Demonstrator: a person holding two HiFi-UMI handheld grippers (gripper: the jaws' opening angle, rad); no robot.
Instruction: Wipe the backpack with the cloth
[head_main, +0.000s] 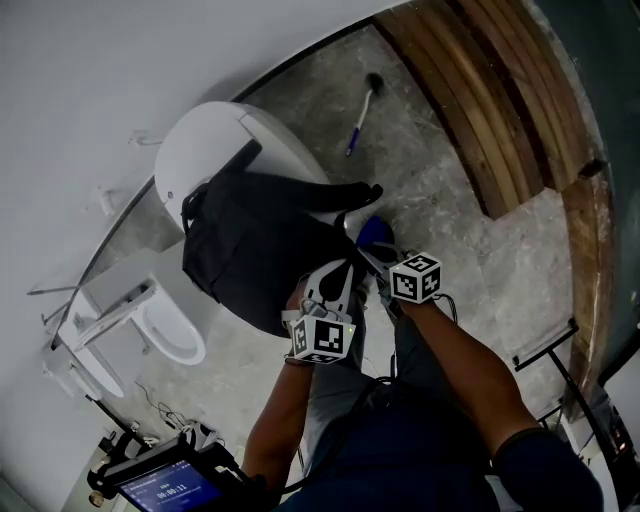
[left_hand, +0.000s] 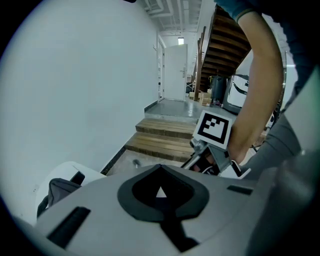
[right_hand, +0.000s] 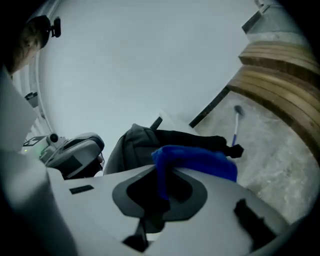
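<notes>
A black backpack (head_main: 255, 245) lies on a white round table (head_main: 200, 140), its near side hanging over the edge toward me. It also shows in the right gripper view (right_hand: 135, 142) and at the lower left of the left gripper view (left_hand: 57, 192). My right gripper (head_main: 368, 248) is shut on a blue cloth (head_main: 376, 232), which bunches out of the jaws (right_hand: 197, 160) just short of the backpack's near right side. My left gripper (head_main: 338, 272) is shut with nothing in it and hovers beside the right one, over the backpack's near edge.
A brush with a blue handle (head_main: 362, 110) lies on the concrete floor beyond the table. Wooden steps (head_main: 480, 100) rise at the right. A white stool-like frame (head_main: 150, 320) stands left of me, and a device with a lit screen (head_main: 165, 482) is at the bottom left.
</notes>
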